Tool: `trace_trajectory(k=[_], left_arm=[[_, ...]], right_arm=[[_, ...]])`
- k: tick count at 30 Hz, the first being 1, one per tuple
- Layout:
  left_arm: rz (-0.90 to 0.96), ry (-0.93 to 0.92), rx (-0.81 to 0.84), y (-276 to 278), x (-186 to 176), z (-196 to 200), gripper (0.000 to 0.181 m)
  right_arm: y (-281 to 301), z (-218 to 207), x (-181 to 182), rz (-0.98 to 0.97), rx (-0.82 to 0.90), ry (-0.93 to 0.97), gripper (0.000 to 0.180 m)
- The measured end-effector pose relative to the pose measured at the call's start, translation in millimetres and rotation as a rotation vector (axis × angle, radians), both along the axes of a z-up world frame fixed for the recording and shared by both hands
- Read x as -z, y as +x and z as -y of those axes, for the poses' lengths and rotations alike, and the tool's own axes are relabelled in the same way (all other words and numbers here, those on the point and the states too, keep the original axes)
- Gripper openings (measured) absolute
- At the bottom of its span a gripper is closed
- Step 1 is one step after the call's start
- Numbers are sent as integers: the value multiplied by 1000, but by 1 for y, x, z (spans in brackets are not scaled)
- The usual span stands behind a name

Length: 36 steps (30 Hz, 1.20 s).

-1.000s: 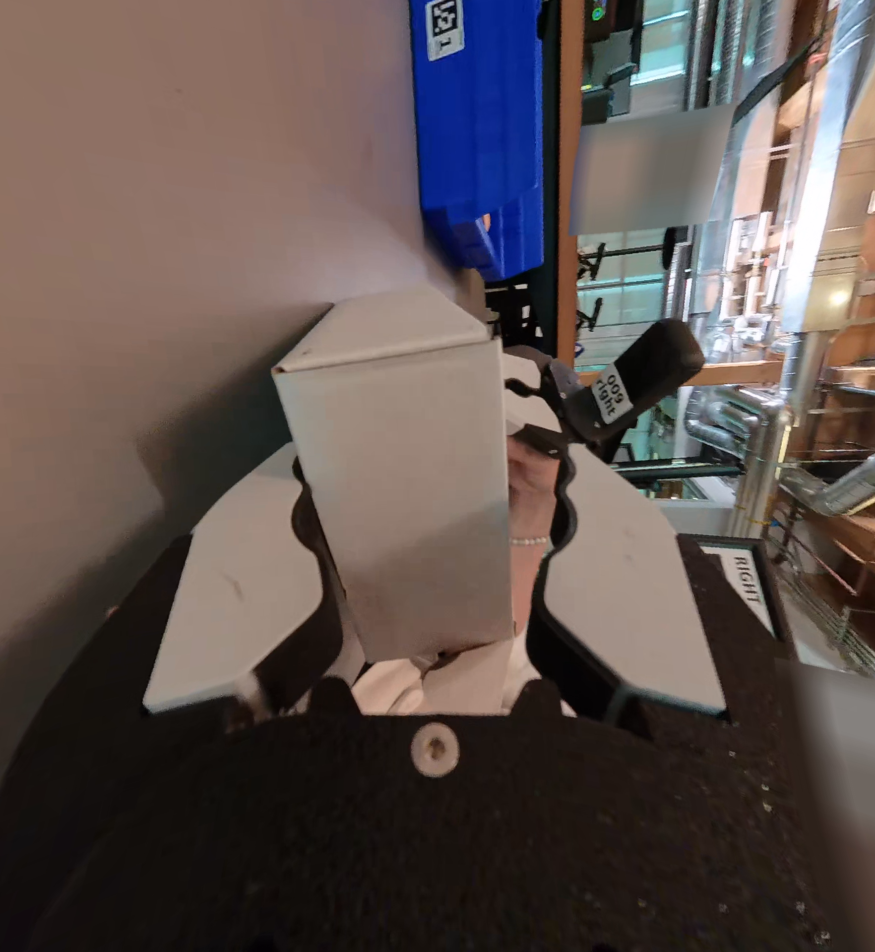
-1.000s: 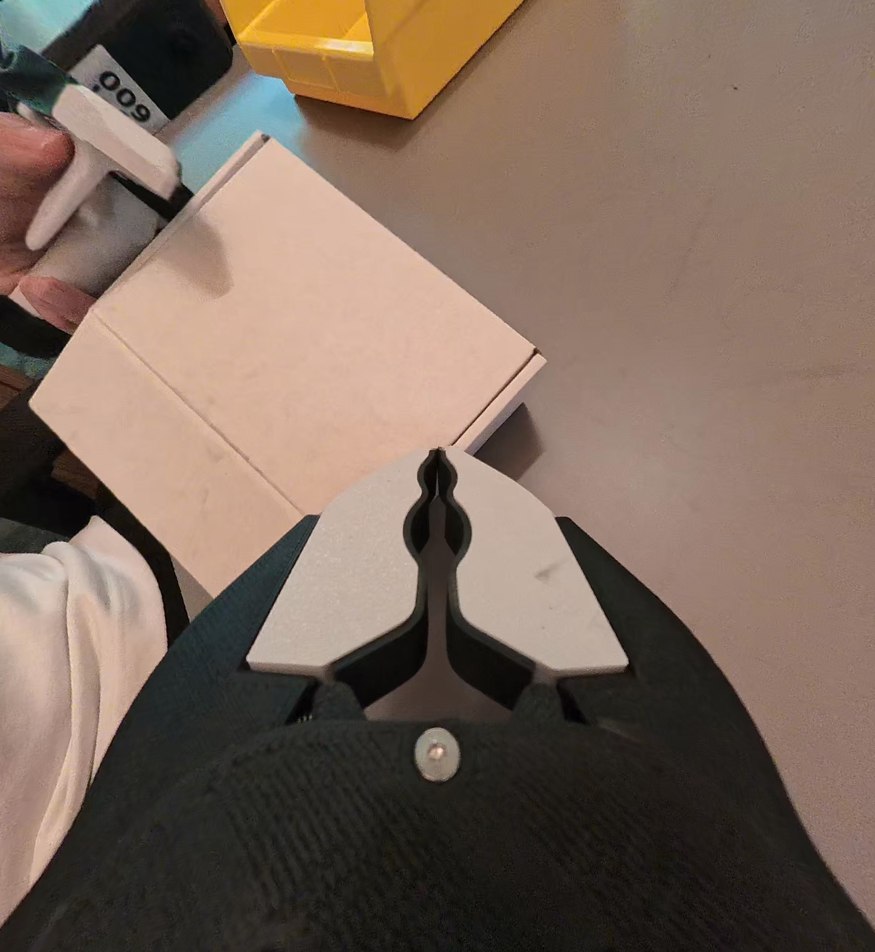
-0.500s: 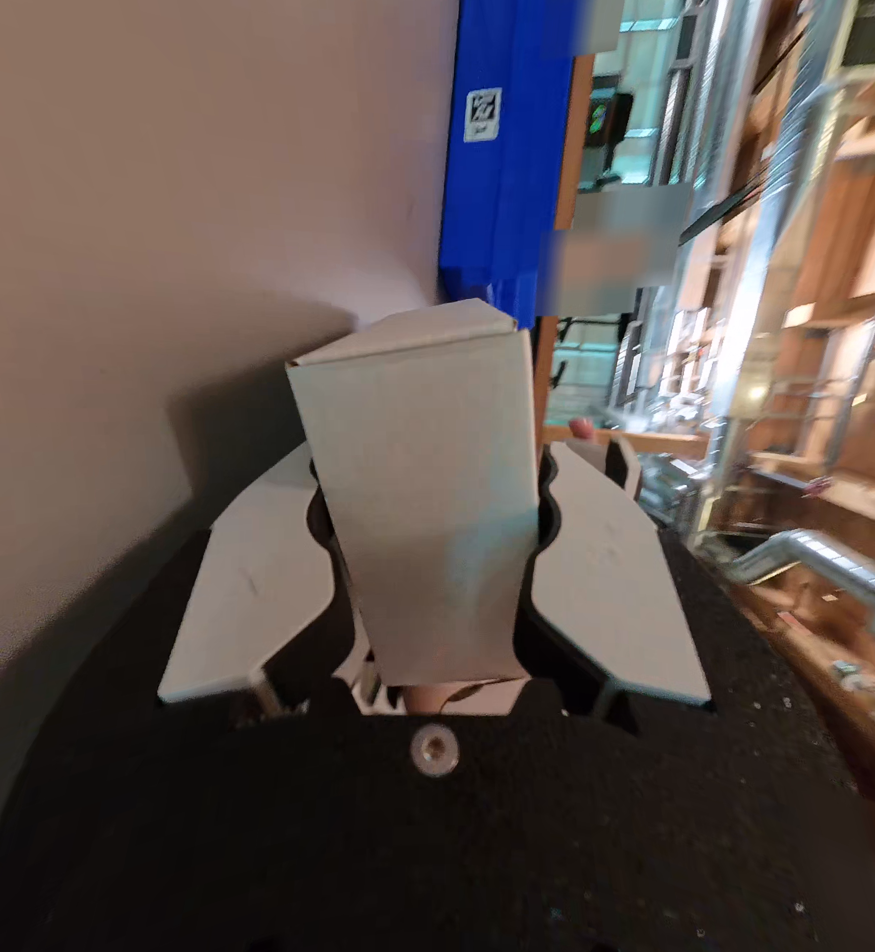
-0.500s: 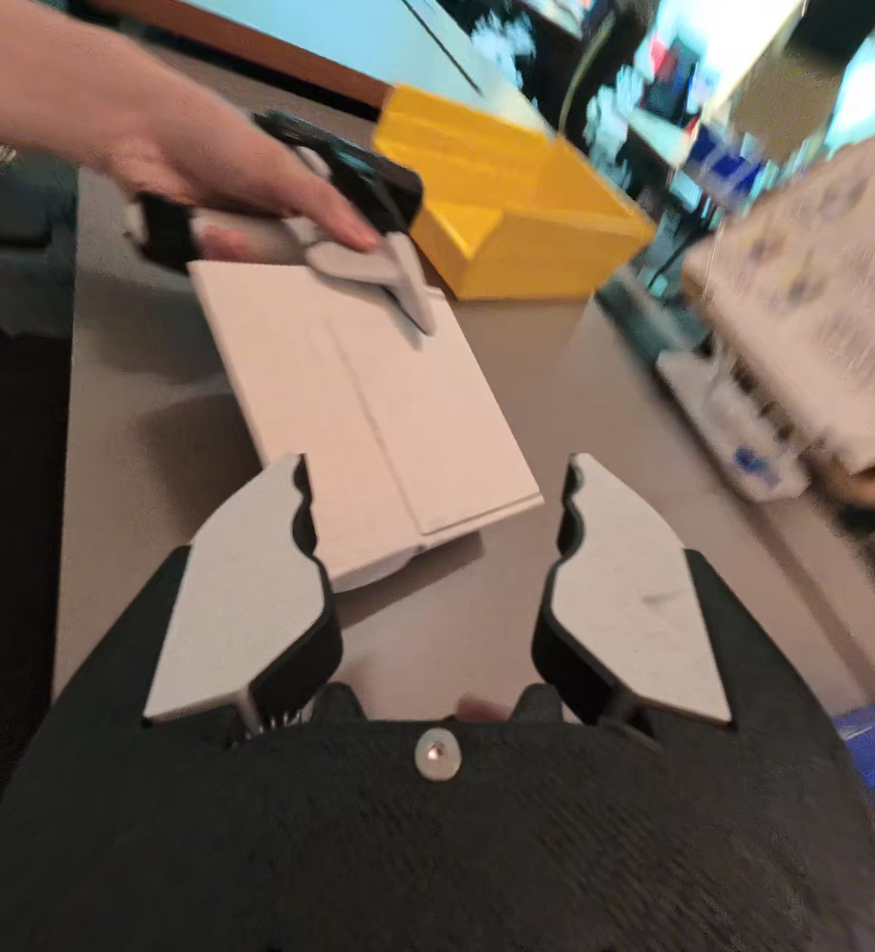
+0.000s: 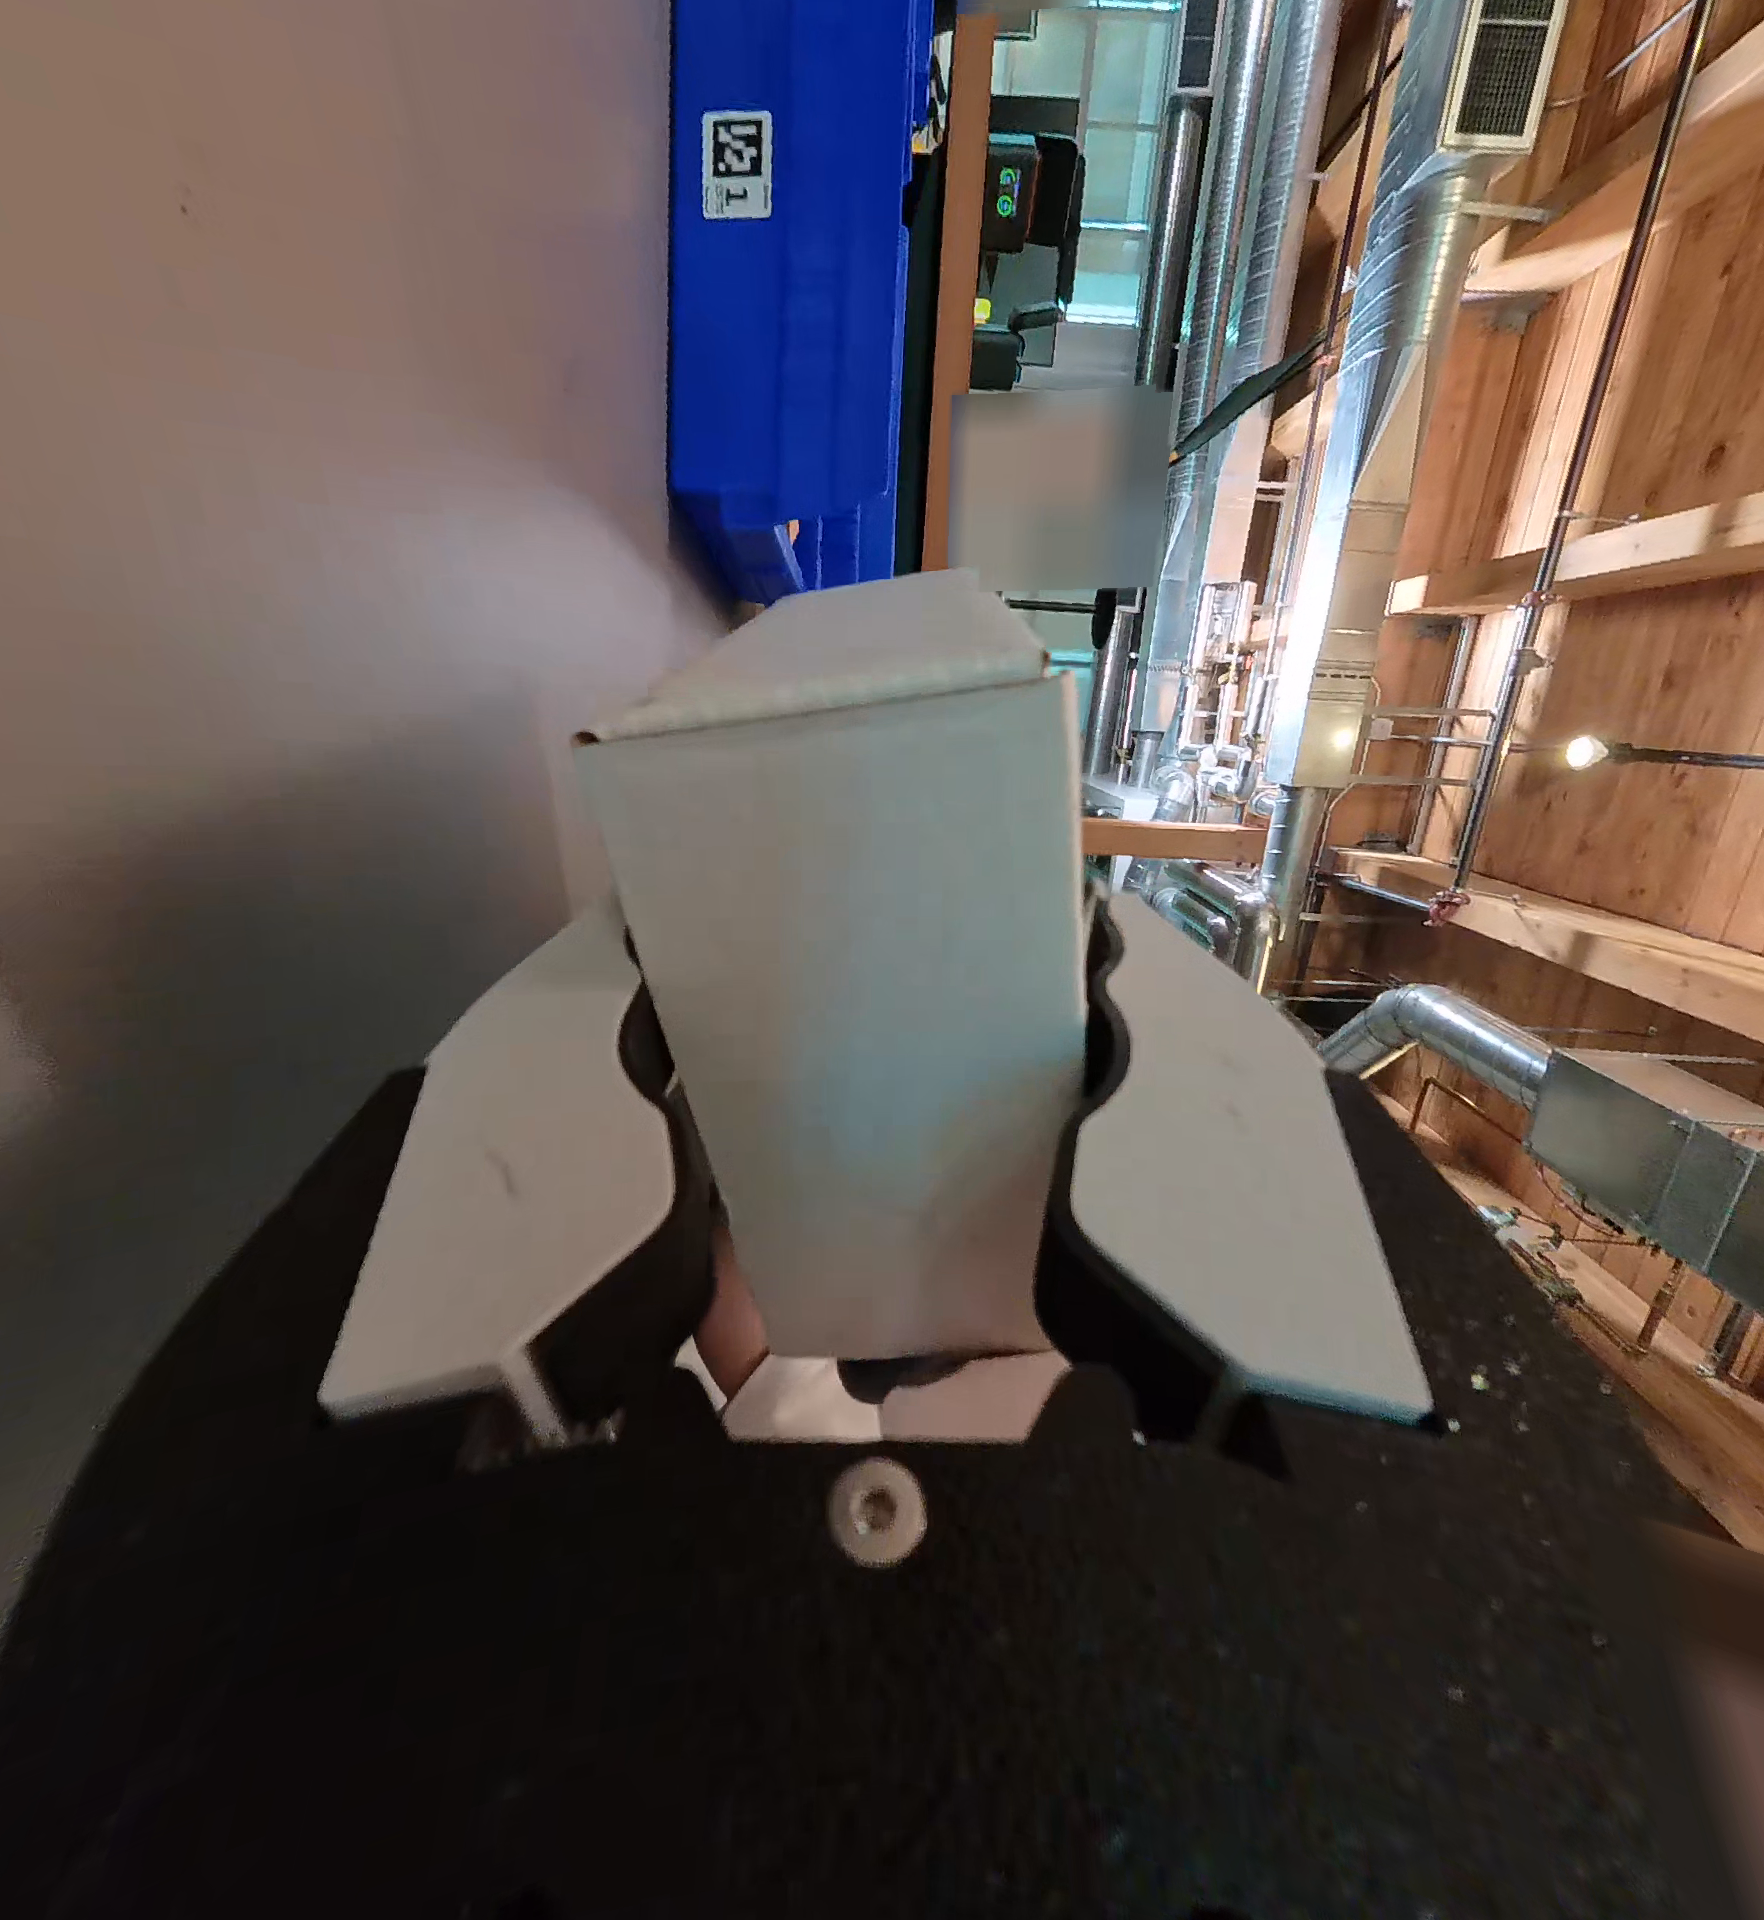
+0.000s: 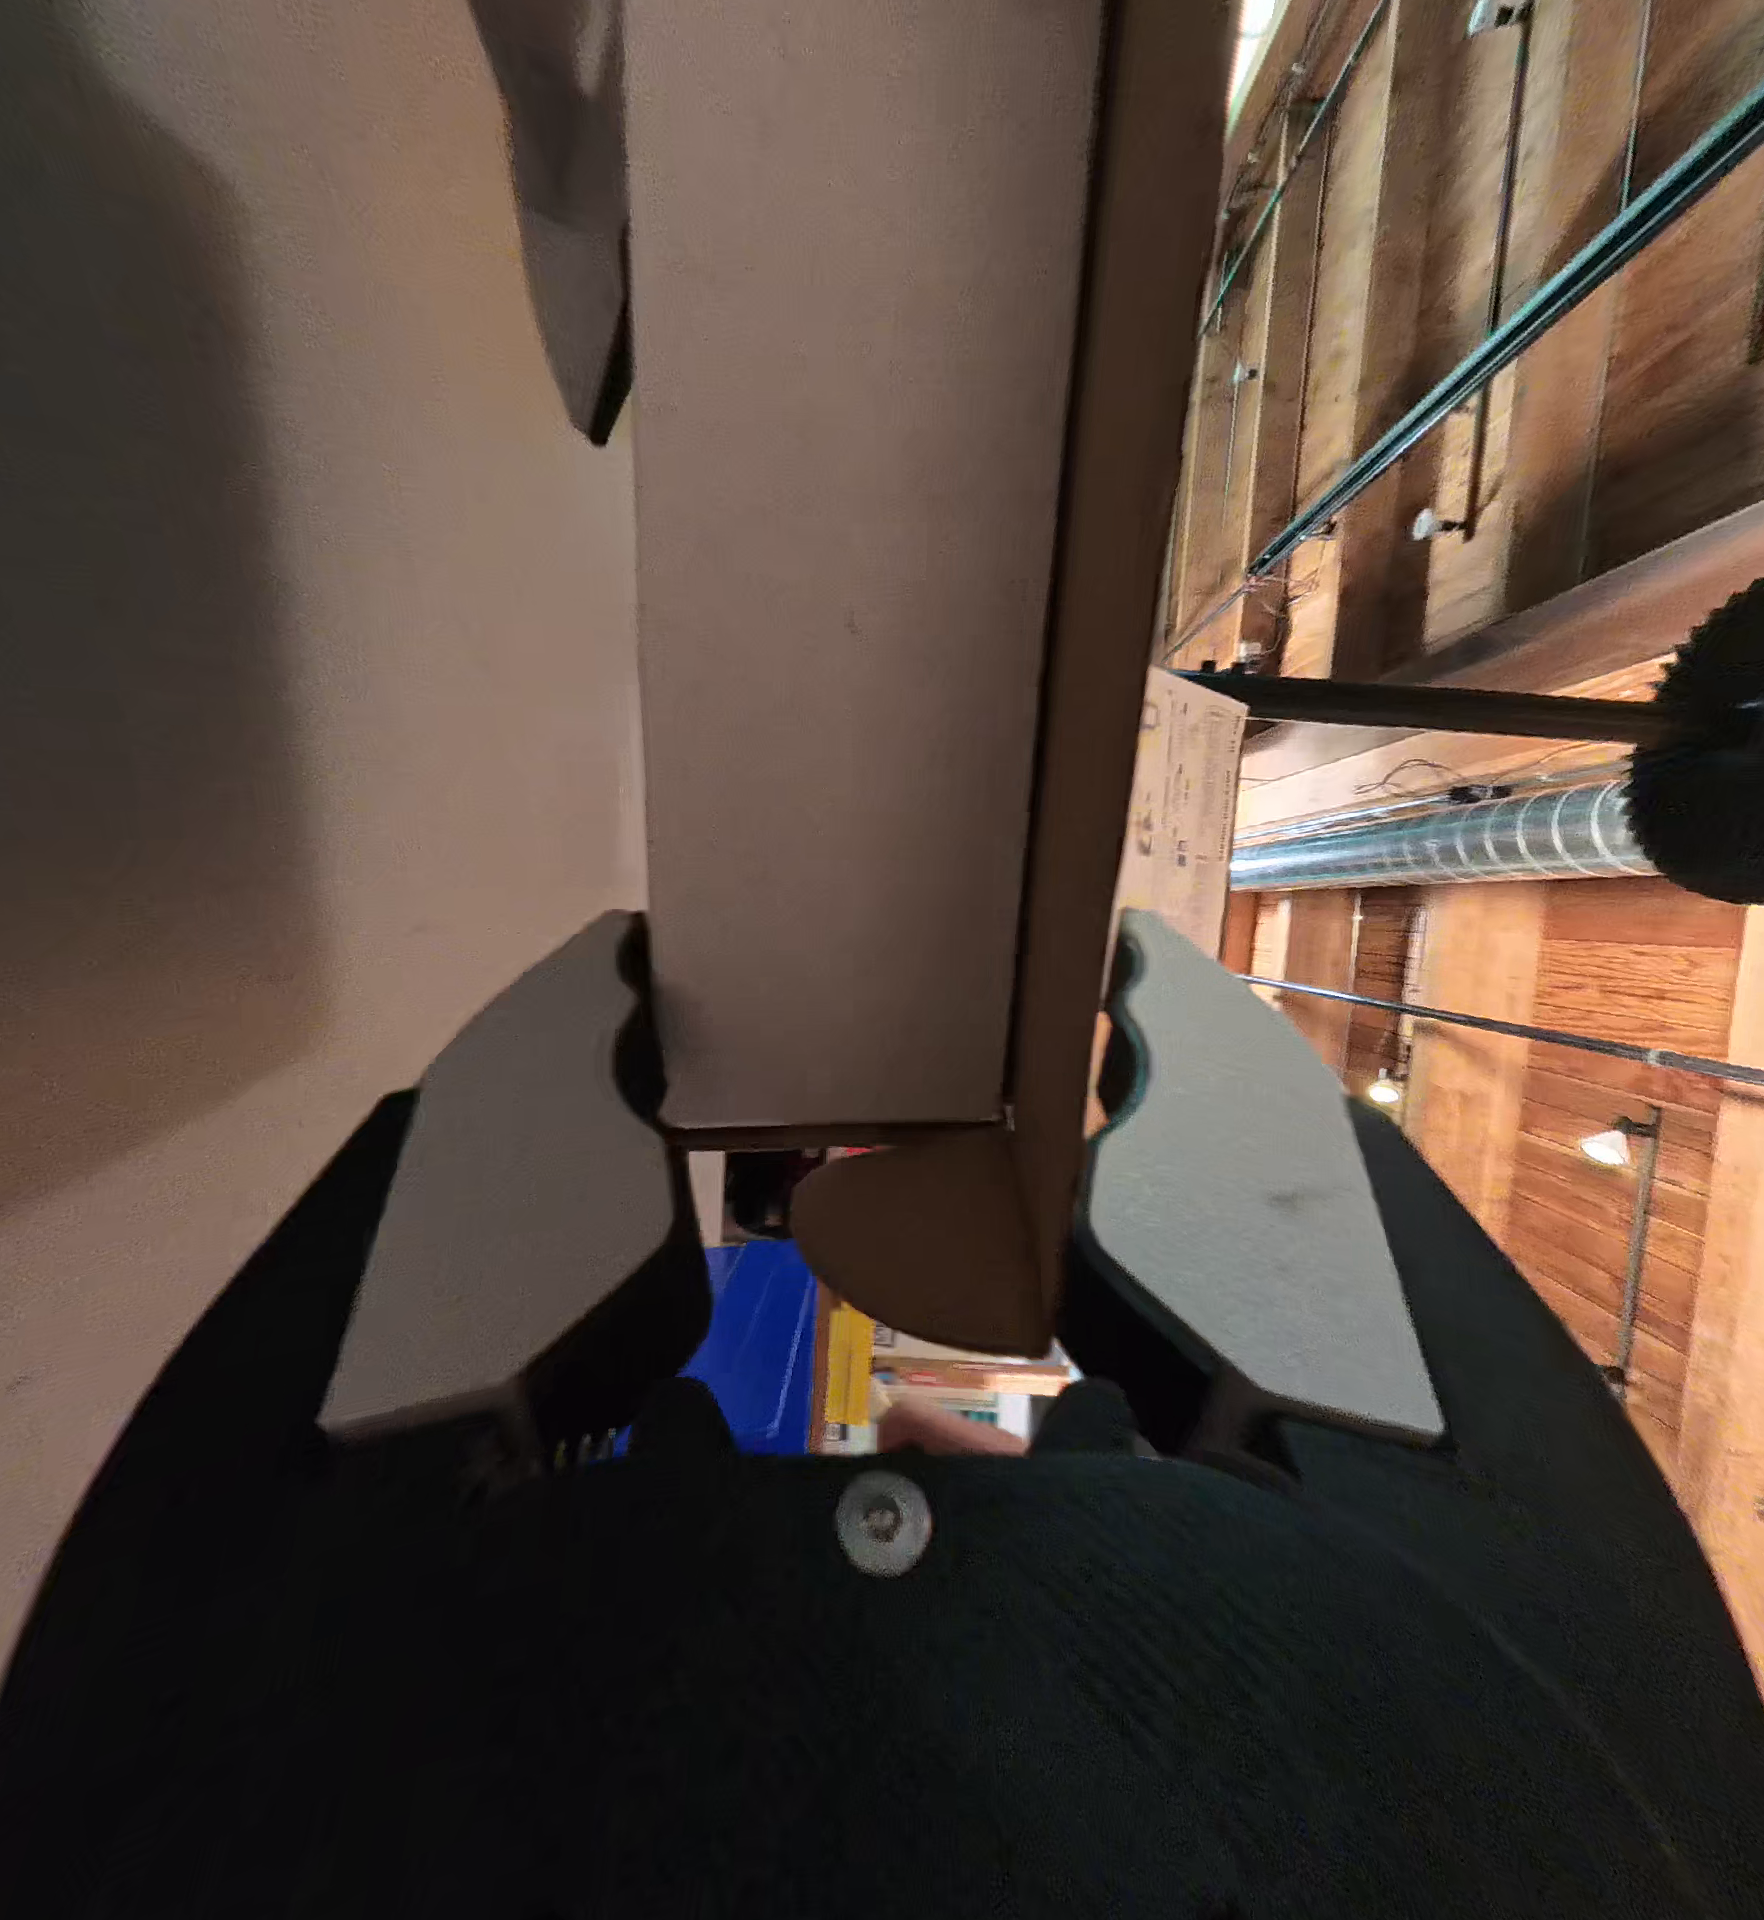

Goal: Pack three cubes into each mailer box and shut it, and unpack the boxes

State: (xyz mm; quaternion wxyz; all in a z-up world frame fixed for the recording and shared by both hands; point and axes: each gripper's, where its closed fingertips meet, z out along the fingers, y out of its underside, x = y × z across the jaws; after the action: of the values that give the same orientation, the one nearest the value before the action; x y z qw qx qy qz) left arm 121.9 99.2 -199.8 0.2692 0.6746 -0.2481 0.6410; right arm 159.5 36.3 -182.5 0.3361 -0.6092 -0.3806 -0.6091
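Note:
A white mailer box point(image 5: 847, 935) stands on its edge on the grey table point(image 5: 234, 520). My left gripper point(image 5: 862, 925) is shut on one end of it, a finger on each broad face. In the right wrist view the same box point(image 6: 836, 623) runs away from me. My right gripper point(image 6: 878, 935) is shut on its near end, one finger on the table side and one against the lid. The lid's brown edge point(image 6: 1075, 520) stands slightly off the body, and a rounded side flap point(image 6: 919, 1257) sticks out between the fingers. One finger point(image 6: 571, 208) of the left gripper shows at the far end. No cubes are in view.
A blue bin point(image 5: 784, 312) stands on the table beyond the box, and it shows again low in the right wrist view point(image 6: 764, 1330). A black round knob on a rod point(image 6: 1751, 727) hangs at the right. Wooden walls and metal ducts fill the background. The tips of one gripper are about 9 centimeters away from the tips of the other.
My right gripper went from shut above the box to open, swung round to the box's end and closed on it. My left gripper kept its hold on the box.

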Motion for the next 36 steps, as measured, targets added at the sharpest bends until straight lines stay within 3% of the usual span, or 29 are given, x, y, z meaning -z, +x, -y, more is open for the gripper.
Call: trace_trajectory(k=[2, 5, 7, 10, 15, 20, 22, 27, 30, 34, 36], left_arm=[[17, 9, 8, -1, -2, 1, 77], [61, 116, 42, -4, 1, -1, 86], [96, 235, 18, -2, 3, -10, 99], [246, 399, -45, -4, -17, -22, 102], [544, 830, -153, -14, -66, -34, 85], [700, 1158, -106, -24, -72, -12, 67], [675, 1283, -71, -23, -56, -8, 55], [531, 1476, -1, -16, -16, -7, 49], [349, 1526, -34, -12, 0, -23, 39], [296, 1500, -85, -4, -3, -26, 38], [298, 1496, -77, -1, -7, -24, 19]], right_arm=[[-1, 1, 3, 16, -3, -32, 68], [-4, 2, 2, -34, 11, -71, 64], [-4, 6, 5, -121, 32, -150, 64], [0, 15, -3, -316, 70, -189, 63], [11, 34, -1, -660, 138, -429, 64], [15, 37, 18, -1048, 133, -669, 65], [16, 36, 27, -1170, 157, -739, 65], [20, 30, 52, -1292, 260, -837, 65], [15, 25, 57, -1303, 259, -839, 65], [12, 27, 59, -1231, 242, -887, 65], [12, 29, 59, -1211, 255, -916, 65]])
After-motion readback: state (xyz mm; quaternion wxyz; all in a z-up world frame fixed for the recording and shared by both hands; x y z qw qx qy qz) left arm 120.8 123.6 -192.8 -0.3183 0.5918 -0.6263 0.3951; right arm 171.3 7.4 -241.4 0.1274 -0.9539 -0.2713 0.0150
